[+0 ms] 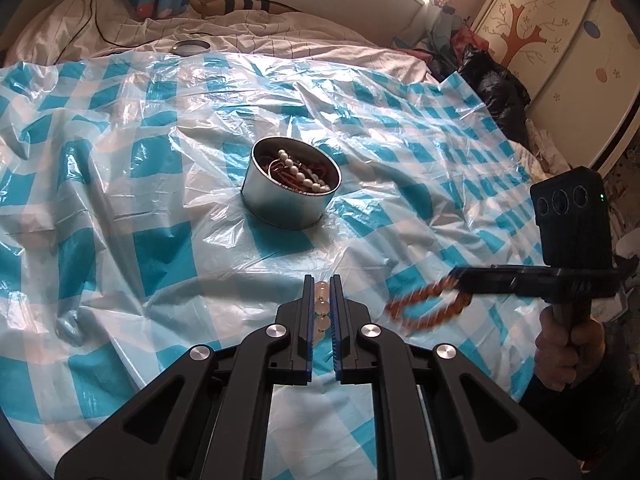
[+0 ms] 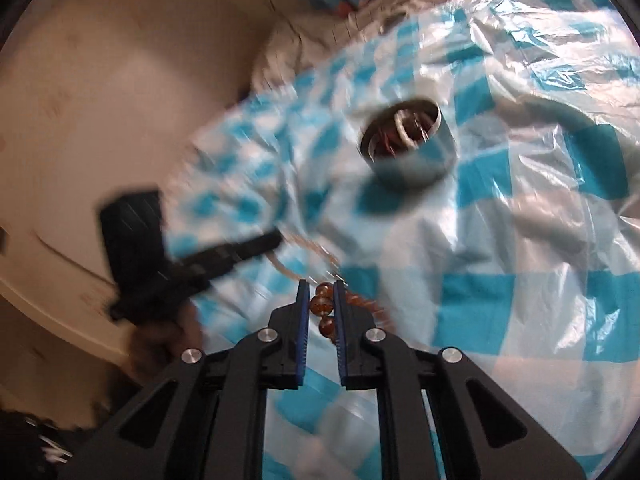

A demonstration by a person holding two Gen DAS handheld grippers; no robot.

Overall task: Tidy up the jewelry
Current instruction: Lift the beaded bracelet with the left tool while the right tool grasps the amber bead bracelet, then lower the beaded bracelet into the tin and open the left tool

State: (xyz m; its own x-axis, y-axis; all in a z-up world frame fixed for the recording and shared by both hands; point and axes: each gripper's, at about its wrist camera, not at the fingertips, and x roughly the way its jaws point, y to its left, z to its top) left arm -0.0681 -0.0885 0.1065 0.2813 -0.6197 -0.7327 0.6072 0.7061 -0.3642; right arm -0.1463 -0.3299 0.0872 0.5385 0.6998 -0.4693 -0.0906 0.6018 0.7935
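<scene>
Round metal tin, open-topped, on crinkled blue-checked plastic sheet: pearl strand inside. Left gripper clamped on pale bead bracelet; right gripper clamped on amber bead bracelet, motion-blurred

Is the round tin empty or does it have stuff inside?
Not empty. The tin stands open, holding a pearl string and reddish pieces.
</scene>
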